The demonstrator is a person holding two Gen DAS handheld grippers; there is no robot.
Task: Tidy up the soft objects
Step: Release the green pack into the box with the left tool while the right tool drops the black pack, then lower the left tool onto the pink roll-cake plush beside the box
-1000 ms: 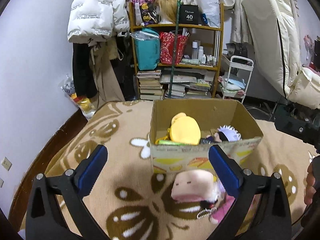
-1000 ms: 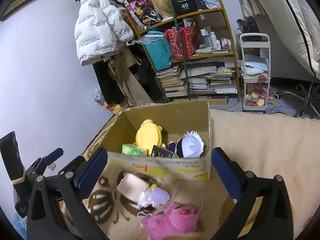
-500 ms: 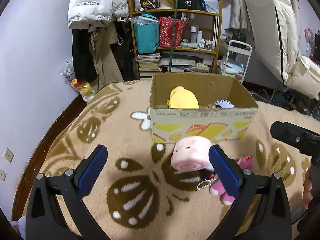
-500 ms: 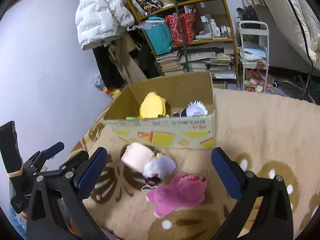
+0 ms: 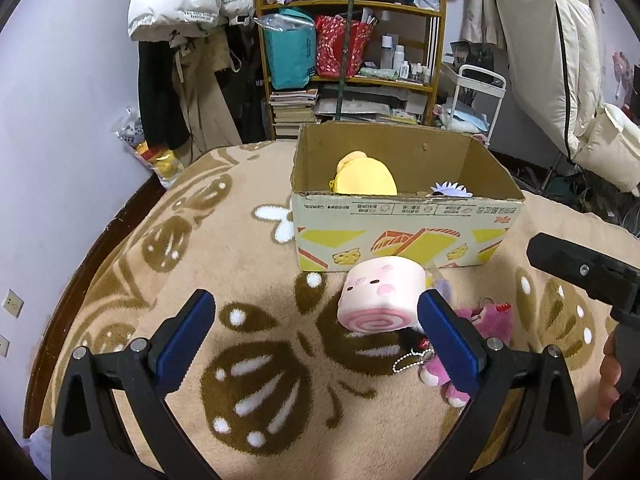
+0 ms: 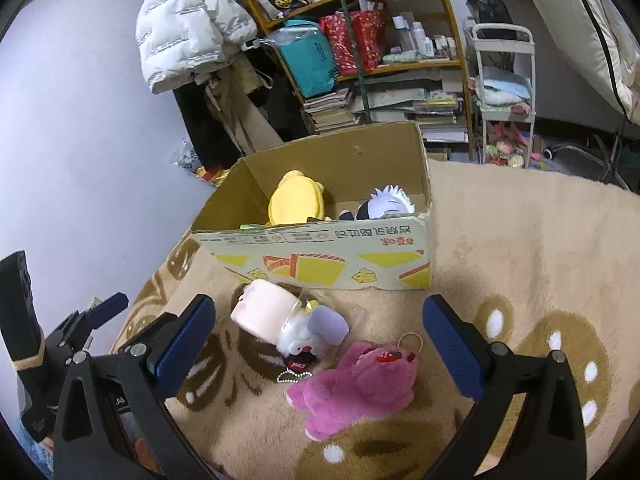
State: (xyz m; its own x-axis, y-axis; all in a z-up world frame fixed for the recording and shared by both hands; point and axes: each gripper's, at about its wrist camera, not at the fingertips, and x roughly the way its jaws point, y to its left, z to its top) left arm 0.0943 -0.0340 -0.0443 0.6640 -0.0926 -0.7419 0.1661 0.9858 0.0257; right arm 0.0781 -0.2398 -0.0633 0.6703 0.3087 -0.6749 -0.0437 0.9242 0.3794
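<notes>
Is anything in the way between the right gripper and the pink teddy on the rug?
Nothing visible blocks it. The right gripper is open, and the pink teddy lies on the rug straight ahead between its fingers. The white plush sits beside the teddy, not in the way.

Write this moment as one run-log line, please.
left gripper: open, empty | right gripper: open, empty | cardboard box: yellow plush inside | blanket: roll-cake plush, pink plush

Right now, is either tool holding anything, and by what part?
Nothing is held. Left tool and right tool are both open; the roll plush and pink plush lie loose on the rug by the box.
</notes>
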